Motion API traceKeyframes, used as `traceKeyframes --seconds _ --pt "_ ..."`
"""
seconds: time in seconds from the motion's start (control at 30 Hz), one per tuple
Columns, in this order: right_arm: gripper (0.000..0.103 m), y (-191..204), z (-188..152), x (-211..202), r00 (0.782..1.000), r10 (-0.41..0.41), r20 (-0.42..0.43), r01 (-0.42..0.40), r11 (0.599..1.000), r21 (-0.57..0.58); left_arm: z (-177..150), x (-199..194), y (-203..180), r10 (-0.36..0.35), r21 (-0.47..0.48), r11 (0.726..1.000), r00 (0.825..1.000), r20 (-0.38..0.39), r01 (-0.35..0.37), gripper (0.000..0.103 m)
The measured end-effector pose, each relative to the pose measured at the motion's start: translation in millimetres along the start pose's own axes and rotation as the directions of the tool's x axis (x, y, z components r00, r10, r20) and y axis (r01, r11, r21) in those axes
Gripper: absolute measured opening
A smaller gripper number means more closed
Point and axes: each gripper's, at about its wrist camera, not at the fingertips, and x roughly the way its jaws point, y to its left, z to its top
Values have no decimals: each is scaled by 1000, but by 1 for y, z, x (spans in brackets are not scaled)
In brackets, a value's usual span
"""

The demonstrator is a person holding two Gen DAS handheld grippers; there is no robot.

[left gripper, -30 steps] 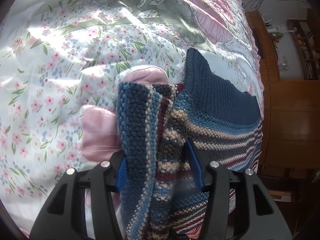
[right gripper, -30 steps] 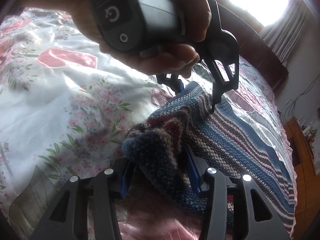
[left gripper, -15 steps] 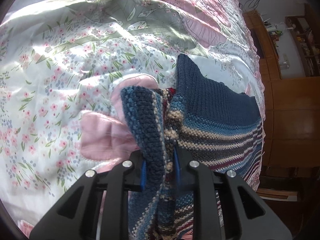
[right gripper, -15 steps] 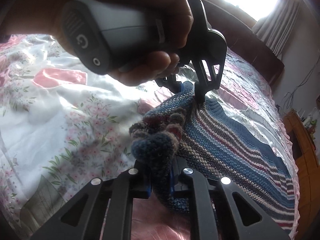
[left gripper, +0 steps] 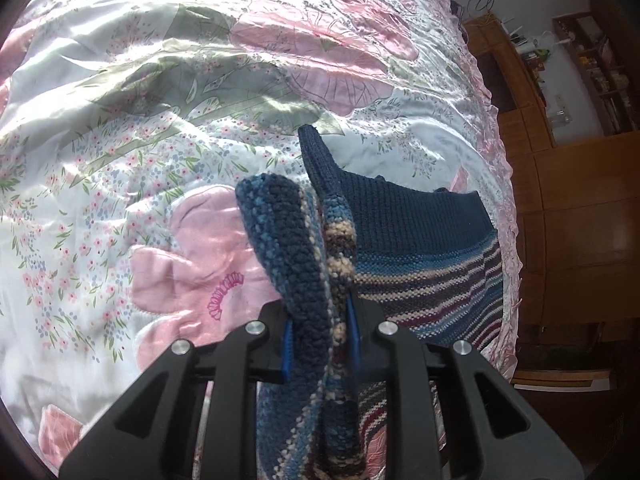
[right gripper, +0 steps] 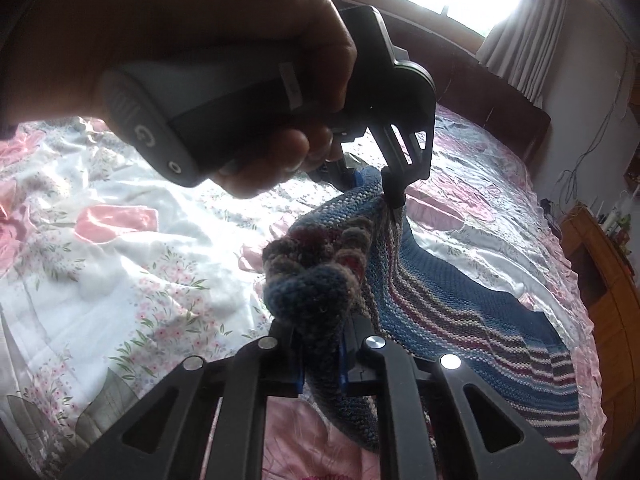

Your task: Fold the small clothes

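At the bottom centre of the right wrist view, the right gripper (right gripper: 320, 354) is clenched on a bunched edge of the striped knitted sweater (right gripper: 460, 320), the wool bulging up between its blue pads. In the left wrist view the left gripper (left gripper: 320, 340) sits at the bottom centre too, its jaws pinched on a thick fold of the same sweater. Above the middle of the right wrist view, a hand (right gripper: 224, 80) holds the left gripper's grey handle, its tips biting the knit just behind the right gripper's bunch.

From both grips the sweater slopes away to the right and lies on the flowered bedspread (left gripper: 160, 140), its plain dark-blue band furthest off. Beyond, at the far right of the frame, stands a wooden cabinet (left gripper: 580, 240).

I judge this the lifting step of a fold (both corners held, nothing laid over yet). The next move calls for carrying the held edge across to the far band, keeping the two grips level so the layers meet squarely.
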Motion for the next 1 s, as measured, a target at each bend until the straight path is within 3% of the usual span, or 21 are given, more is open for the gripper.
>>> traceKeyframes --seconds 0.53,1.0 --pt "11 -62 2 -41 998 -35 57 28 993 112 4 -15 -83 34 79 996 999 23 -35 19" --pt "11 -126 -16 -65 993 -80 83 60 975 216 3 0 -158 52 140 989 998 25 -54 19"
